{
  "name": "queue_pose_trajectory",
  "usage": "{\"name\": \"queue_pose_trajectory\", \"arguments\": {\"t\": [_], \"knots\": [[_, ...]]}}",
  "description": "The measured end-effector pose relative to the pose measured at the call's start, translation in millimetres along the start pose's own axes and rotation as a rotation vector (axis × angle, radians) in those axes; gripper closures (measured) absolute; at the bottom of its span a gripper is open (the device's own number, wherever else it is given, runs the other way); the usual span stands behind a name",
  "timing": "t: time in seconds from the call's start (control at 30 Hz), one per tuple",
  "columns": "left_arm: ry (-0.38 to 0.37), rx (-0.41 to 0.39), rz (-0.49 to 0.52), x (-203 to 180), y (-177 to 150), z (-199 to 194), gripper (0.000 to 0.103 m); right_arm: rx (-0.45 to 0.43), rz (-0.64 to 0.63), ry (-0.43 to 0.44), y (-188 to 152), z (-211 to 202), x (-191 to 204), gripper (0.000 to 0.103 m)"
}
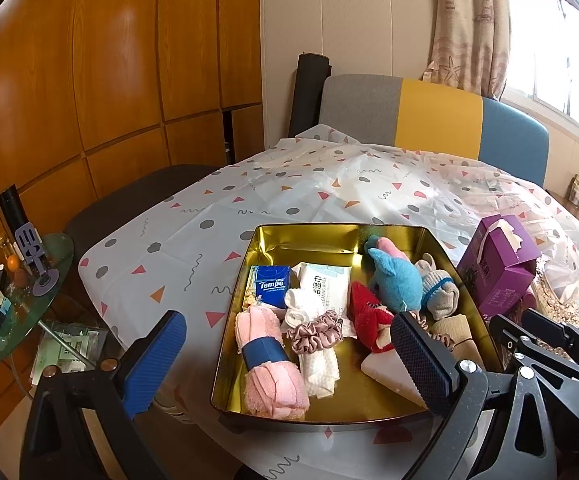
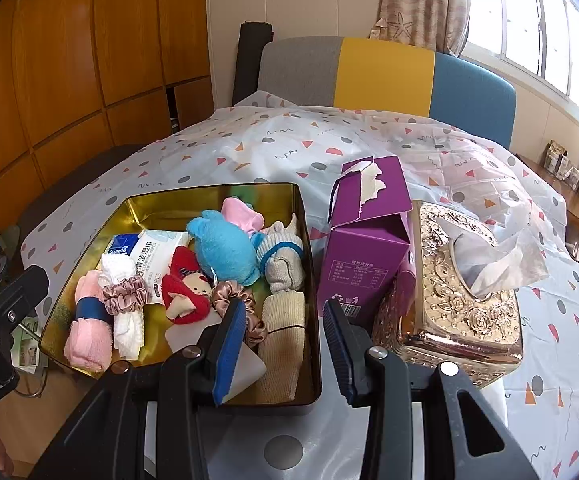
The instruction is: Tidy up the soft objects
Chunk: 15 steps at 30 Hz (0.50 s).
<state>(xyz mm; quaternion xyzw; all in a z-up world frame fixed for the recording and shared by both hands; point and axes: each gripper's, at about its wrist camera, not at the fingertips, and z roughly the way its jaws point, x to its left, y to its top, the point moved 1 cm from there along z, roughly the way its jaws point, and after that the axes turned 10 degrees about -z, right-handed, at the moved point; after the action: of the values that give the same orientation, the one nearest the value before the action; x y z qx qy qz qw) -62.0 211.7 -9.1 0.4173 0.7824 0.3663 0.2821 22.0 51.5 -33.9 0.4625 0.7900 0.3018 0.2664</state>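
A gold tin tray [image 1: 329, 227] [image 2: 209, 190] on the patterned tablecloth holds several soft things. Among them are a rolled pink towel [image 1: 269, 376] [image 2: 85, 336], a pink scrunchie [image 1: 313, 336] [image 2: 125, 294], a red doll [image 1: 369, 316] [image 2: 185, 292], a blue plush [image 1: 393, 280] [image 2: 221, 248], a grey sock [image 1: 437, 288] [image 2: 285, 264] and a beige cloth roll [image 2: 281, 340]. My left gripper [image 1: 289, 360] hovers wide open at the tray's near edge, holding nothing. My right gripper [image 2: 285, 344] is open; its fingers straddle the tray's near right corner without pressing on it.
A torn purple carton [image 1: 501, 264] [image 2: 369, 240] stands just right of the tray, with an ornate gold tissue box [image 2: 457, 292] beside it. A cluttered glass side table [image 1: 17, 300] sits low on the left. A grey, yellow and blue chair back [image 1: 437, 120] lies behind the table.
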Motion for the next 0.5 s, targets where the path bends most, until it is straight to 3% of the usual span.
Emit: {"name": "queue_pose_trajectory", "arguments": {"t": [0.5], "knots": [[0.008,0.002,-0.007,1.0,-2.0,1.1,0.000,0.001,-0.001,0.001,-0.6,0.8,0.7,0.063]]}}
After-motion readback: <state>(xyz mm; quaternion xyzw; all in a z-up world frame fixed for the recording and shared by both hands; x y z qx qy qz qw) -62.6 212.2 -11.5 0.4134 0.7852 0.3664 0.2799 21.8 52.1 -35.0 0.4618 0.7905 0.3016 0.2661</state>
